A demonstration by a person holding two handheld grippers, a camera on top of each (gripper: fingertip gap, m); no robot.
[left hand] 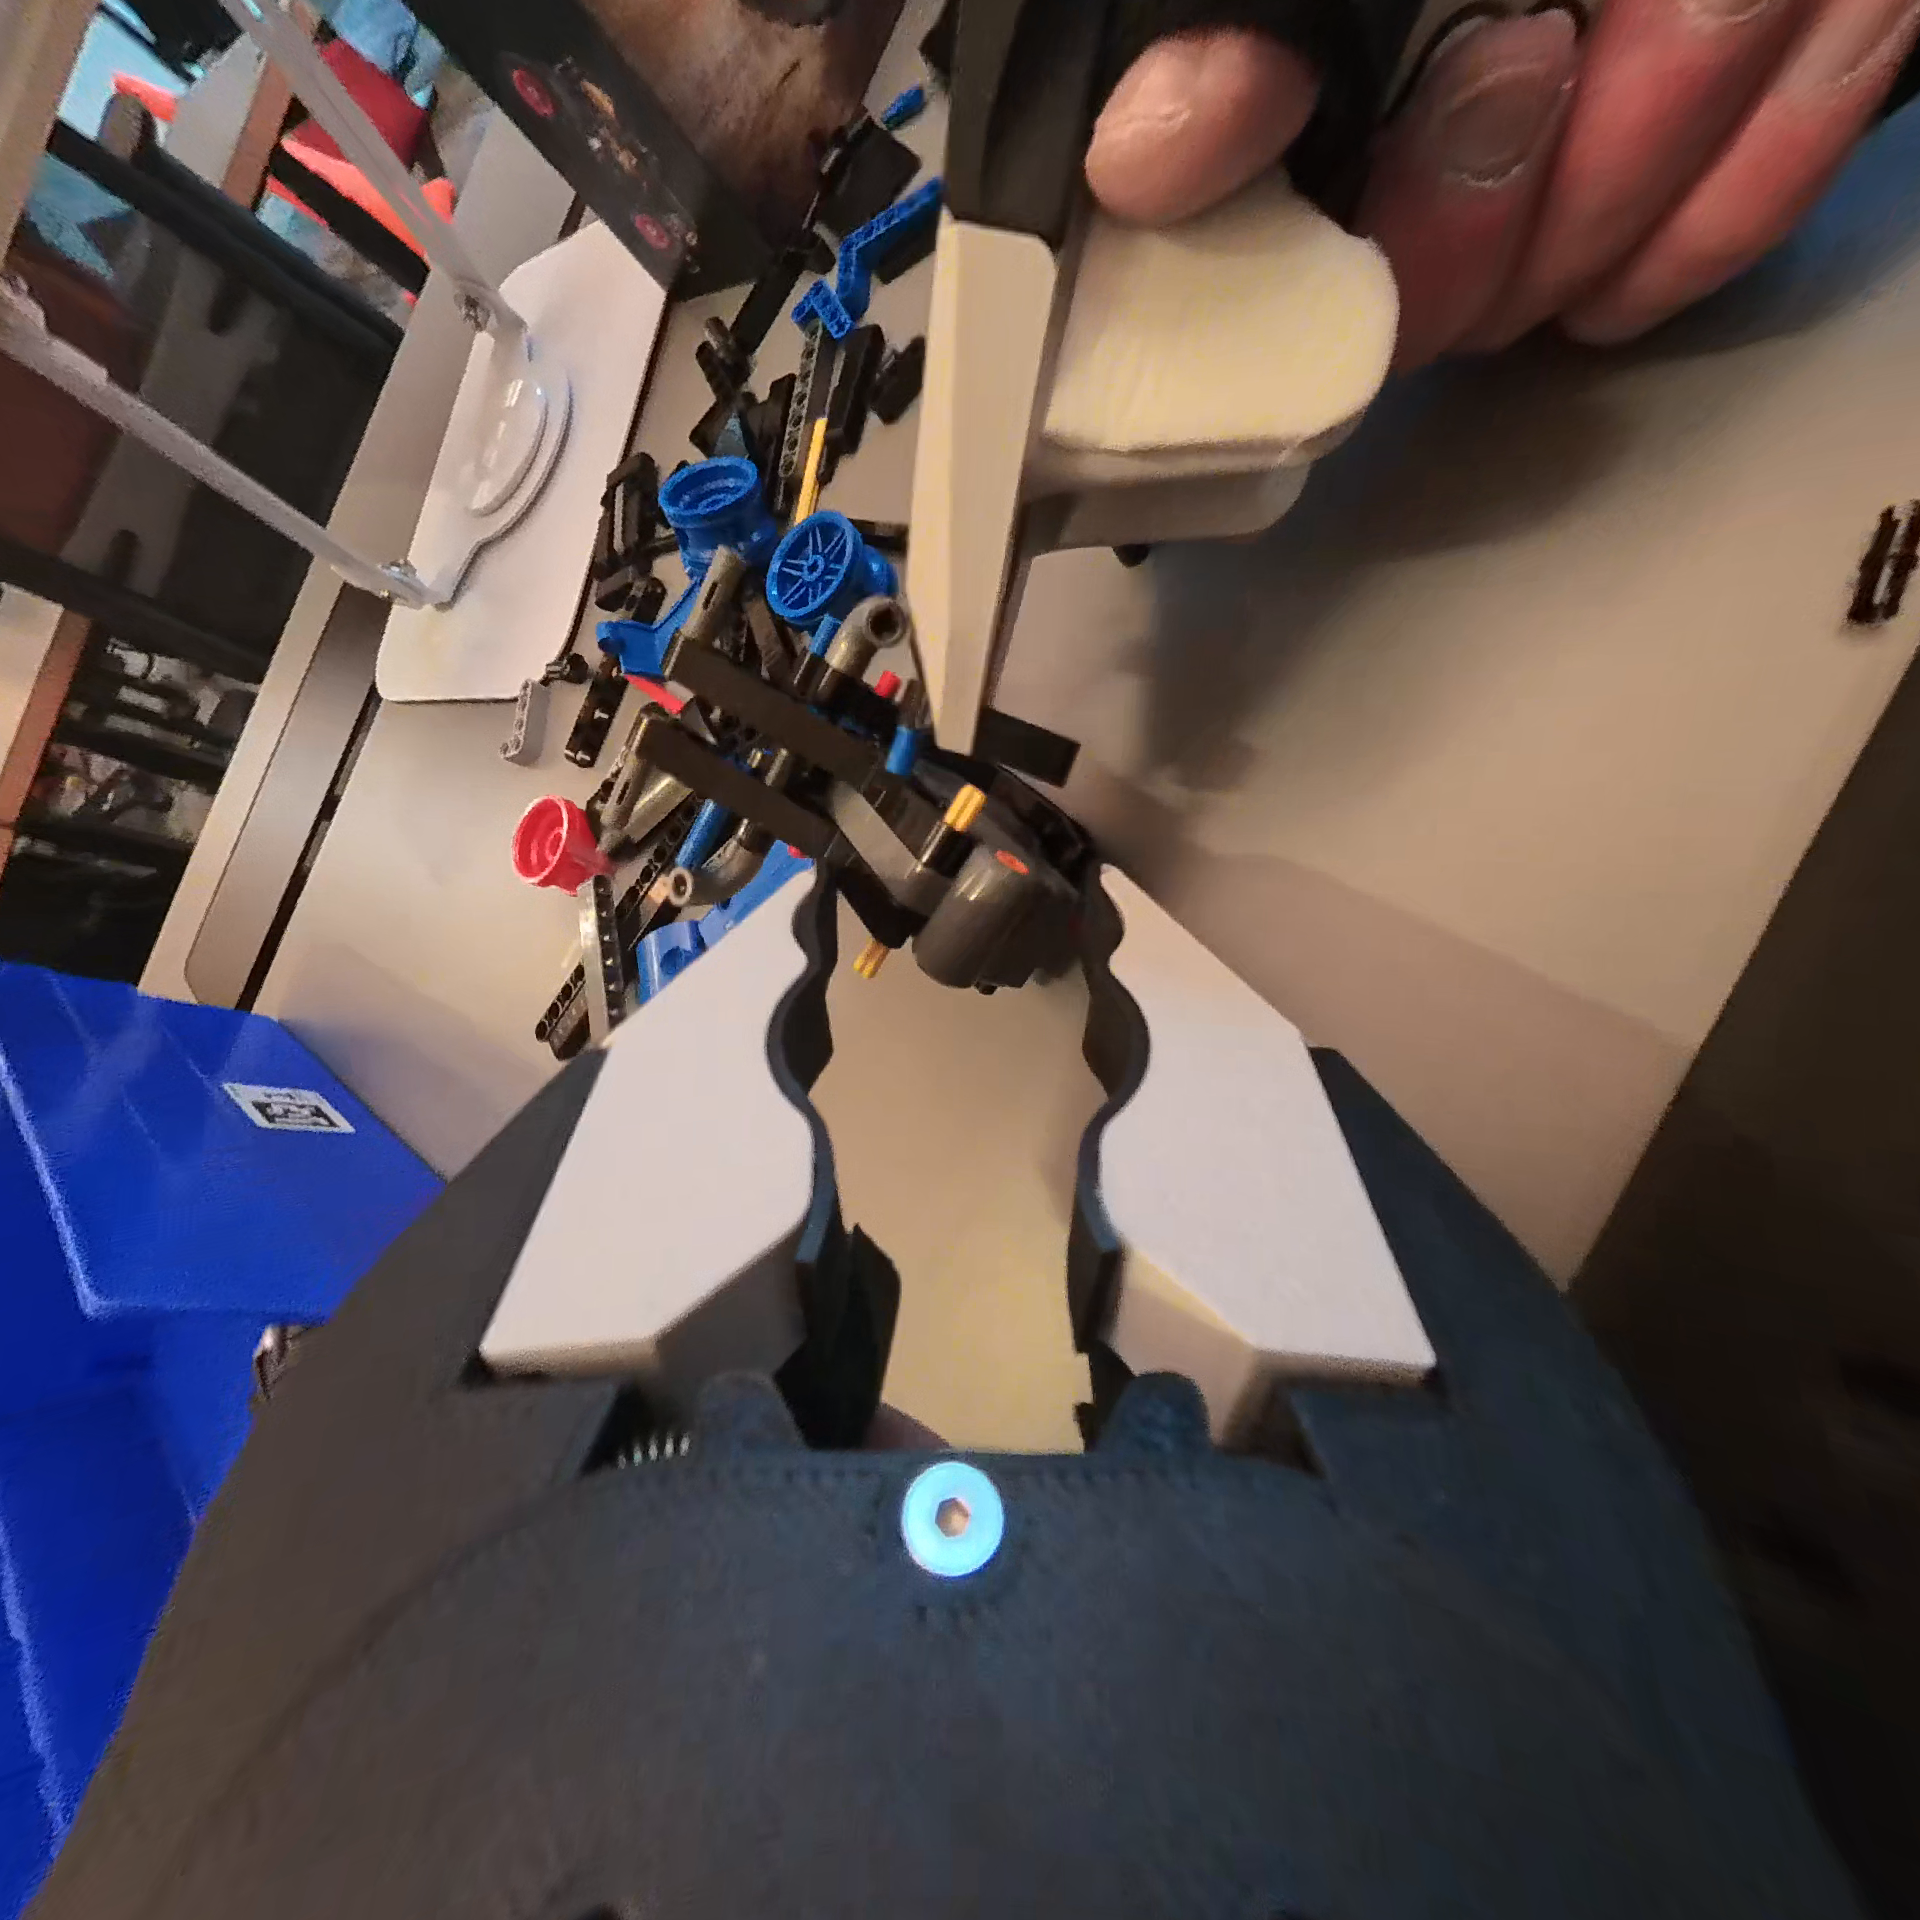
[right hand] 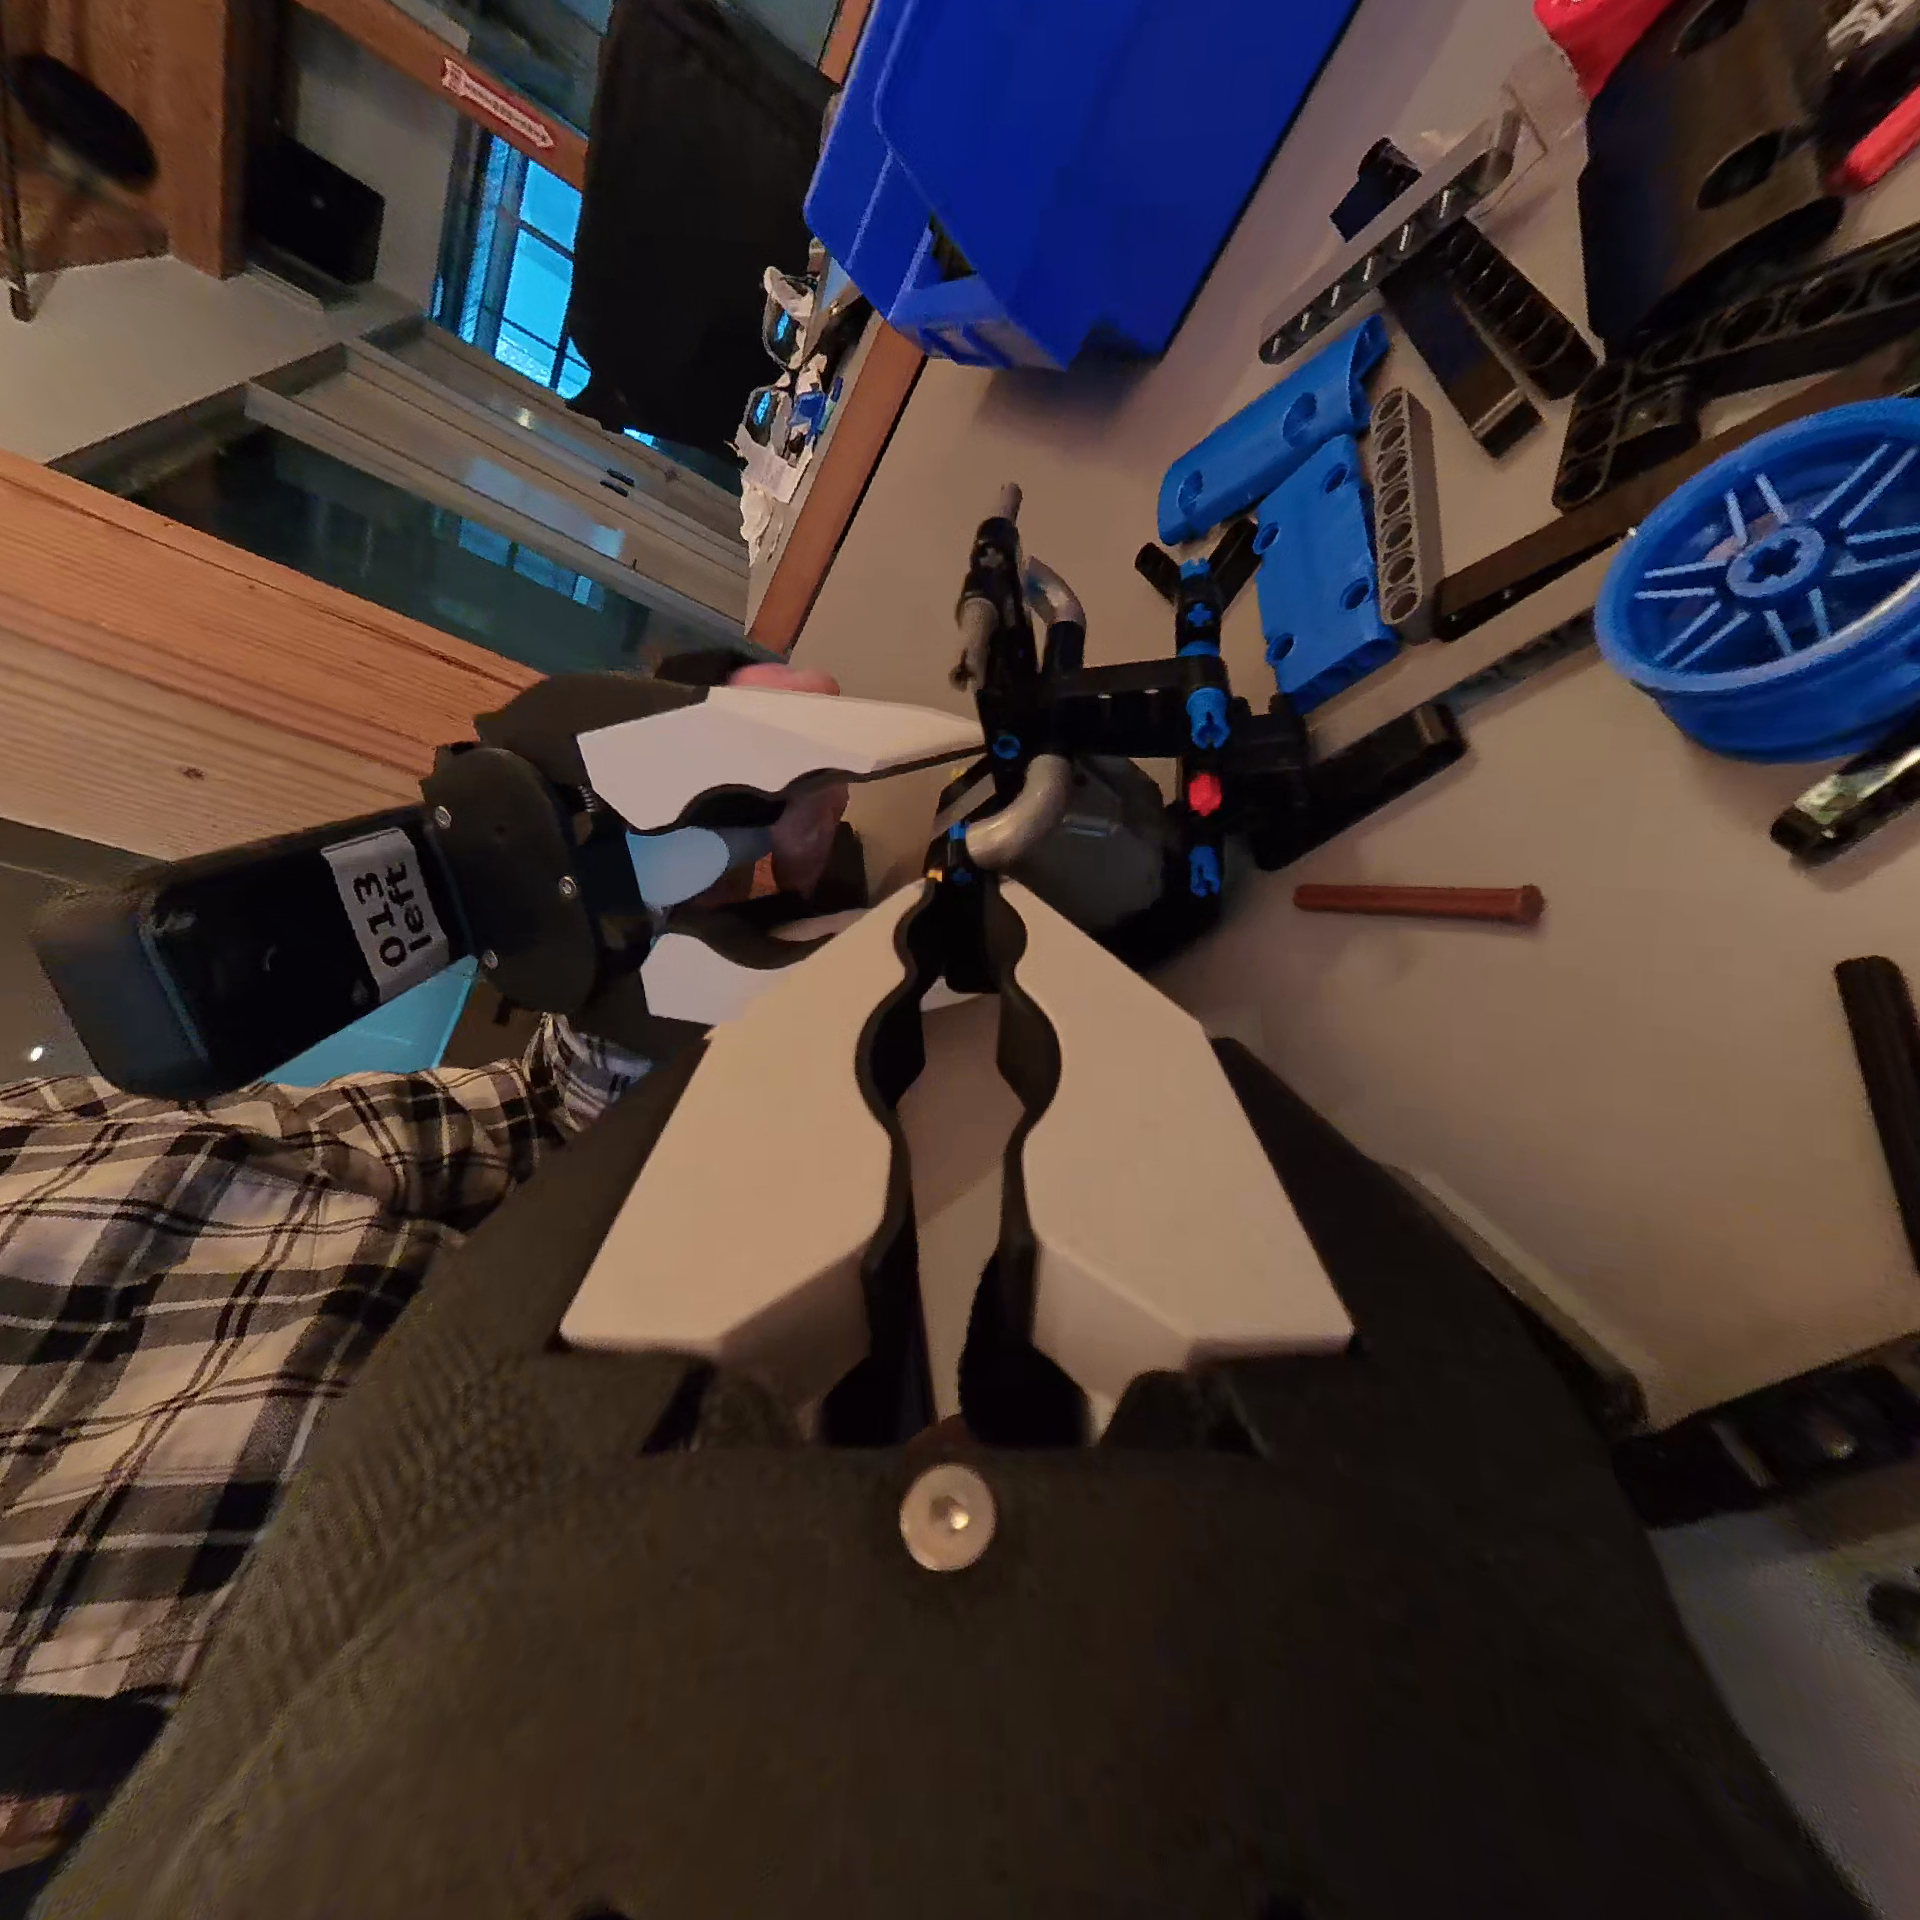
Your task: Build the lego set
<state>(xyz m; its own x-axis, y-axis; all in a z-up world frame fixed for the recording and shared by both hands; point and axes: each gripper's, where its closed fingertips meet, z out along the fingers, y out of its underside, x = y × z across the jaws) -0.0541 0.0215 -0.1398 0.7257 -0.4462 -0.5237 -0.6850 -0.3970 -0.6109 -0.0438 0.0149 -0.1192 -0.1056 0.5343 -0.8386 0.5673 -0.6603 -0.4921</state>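
A part-built lego assembly (left hand: 790, 748) of black beams, blue pins, grey pipes and a dark grey motor block (left hand: 987, 914) lies on the pale table. My left gripper (left hand: 961, 894) has its fingertips on either side of the motor block and grips it. My right gripper (left hand: 956, 727) comes down from above onto the assembly's black beams. In the right wrist view the right gripper (right hand: 964, 909) is nearly closed on a black part of the assembly (right hand: 1132, 717). The left gripper's upper finger (right hand: 790, 738) touches the assembly from the left there; its lower finger is hidden.
Loose lego pieces lie behind the assembly: blue wheels (left hand: 816, 566) (right hand: 1766, 582), a red piece (left hand: 551, 842), a blue panel (right hand: 1299, 520), black beams, a brown axle (right hand: 1418, 902). A blue bin (left hand: 156, 1195) (right hand: 1039, 156) stands beside. The set's box (left hand: 623, 135) is at the back. A plaid sleeve (right hand: 208, 1247).
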